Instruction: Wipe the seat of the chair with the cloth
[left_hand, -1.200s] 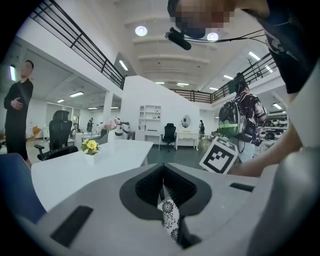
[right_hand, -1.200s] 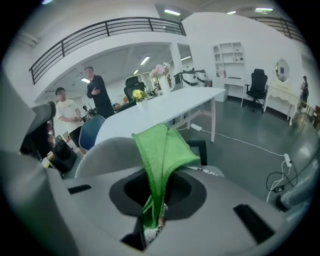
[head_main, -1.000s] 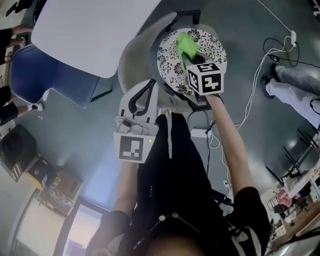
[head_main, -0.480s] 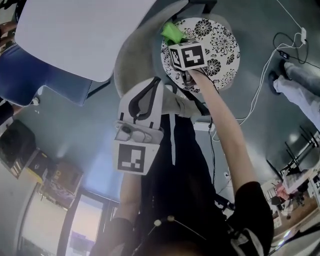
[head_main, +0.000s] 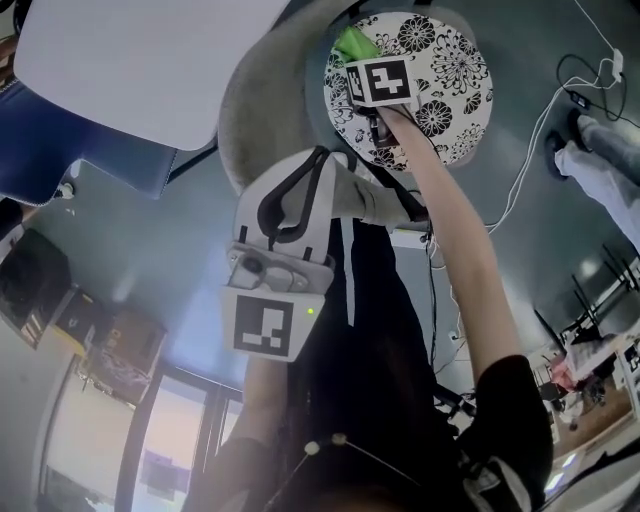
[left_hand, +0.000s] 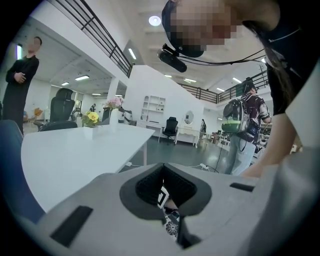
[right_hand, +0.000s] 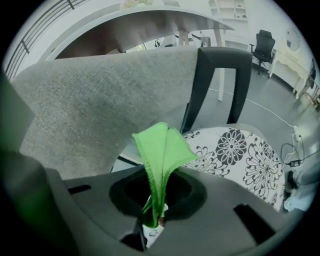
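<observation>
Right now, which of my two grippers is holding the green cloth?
The right gripper, over the flowered seat: its fingers pinch the cloth. The left gripper hangs short of the seat, fingers shut on nothing.

Right arm (head_main: 455, 260): extended straight, running from 5 o'clock up to 12 o'clock in the head view. Right gripper (head_main: 358, 55): at 12 o'clock, jaws clamped on the cloth (right_hand: 160, 150). Left gripper (head_main: 315, 160): near centre, close to the torso, pointing toward 12 o'clock, jaws closed together with nothing between them.
</observation>
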